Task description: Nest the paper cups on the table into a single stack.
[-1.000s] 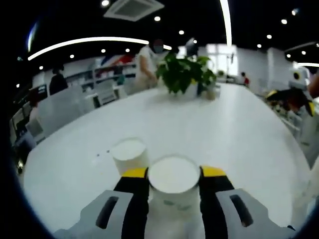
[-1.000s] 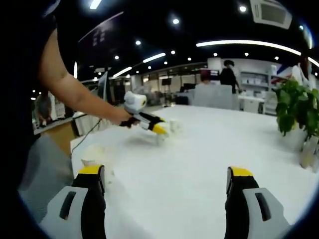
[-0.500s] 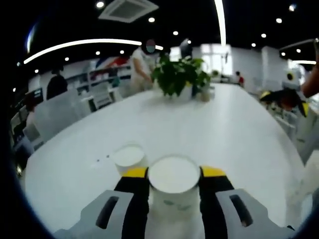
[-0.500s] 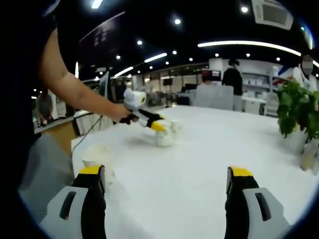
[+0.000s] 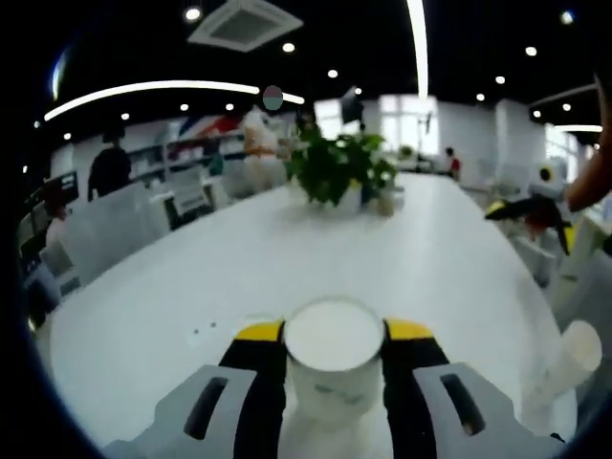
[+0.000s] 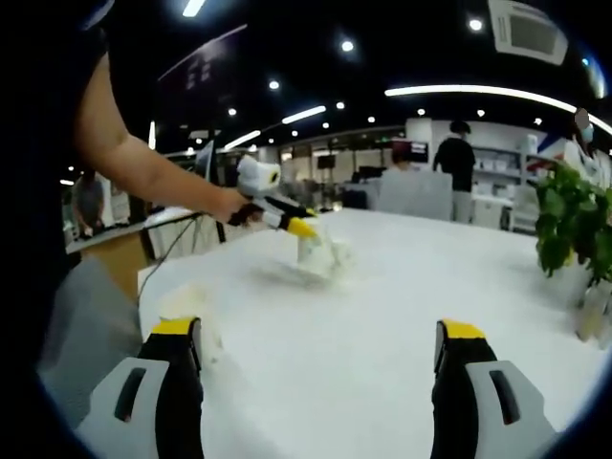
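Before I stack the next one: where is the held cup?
In the left gripper view, the paper cup sits clamped in the left gripper, low centre, over the table.

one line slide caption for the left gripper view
Left claw grips a white paper cup above a white table, potted plant beyond.

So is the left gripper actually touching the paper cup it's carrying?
Touching. In the left gripper view both yellow-tipped jaws of the left gripper press against opposite sides of the paper cup, no gap showing.

Left gripper (image 6: pixel 304 228) clamping paper cup (image 6: pixel 314 254)
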Tool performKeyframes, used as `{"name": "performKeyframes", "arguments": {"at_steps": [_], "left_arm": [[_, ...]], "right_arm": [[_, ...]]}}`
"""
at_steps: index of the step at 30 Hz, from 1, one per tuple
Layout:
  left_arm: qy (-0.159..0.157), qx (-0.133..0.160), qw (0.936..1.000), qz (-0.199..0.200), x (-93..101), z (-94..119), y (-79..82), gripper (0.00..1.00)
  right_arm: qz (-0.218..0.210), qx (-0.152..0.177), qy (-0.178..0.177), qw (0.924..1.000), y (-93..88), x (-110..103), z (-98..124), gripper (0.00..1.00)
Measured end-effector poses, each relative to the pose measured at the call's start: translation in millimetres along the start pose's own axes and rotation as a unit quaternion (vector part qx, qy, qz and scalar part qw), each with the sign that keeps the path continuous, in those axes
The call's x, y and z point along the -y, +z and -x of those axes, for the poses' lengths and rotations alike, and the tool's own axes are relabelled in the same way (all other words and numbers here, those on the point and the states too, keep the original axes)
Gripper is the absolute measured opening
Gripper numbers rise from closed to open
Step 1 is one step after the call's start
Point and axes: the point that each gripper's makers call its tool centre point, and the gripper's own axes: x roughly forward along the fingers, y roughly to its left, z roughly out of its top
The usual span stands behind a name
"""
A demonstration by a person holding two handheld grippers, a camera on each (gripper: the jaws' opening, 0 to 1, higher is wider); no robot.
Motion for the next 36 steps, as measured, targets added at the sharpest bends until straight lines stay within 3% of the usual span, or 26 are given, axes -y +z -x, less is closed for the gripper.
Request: {"name": "performKeyframes", "arguments": {"at_steps": [11,26,36], "left_arm": [[-0.005,0.016,0.9998,-0.011,3.0,22.6,30.0,0.37],[-0.042,0.036,0.9984,-0.01,34.2,52.2,63.0,0.37],[-0.047,0.049,0.9975,-0.02,58.7,72.4,79.7,0.37]], "right_arm": [[0.008,0.015,0.001,0.9999,16.4,0.0,-4.1,1.0],[0.026,0.03,0.022,0.9989,42.2,-14.9,-6.8,1.0],[0.037,0.039,0.026,0.9982,56.4,-20.8,-8.1,0.98]]}}
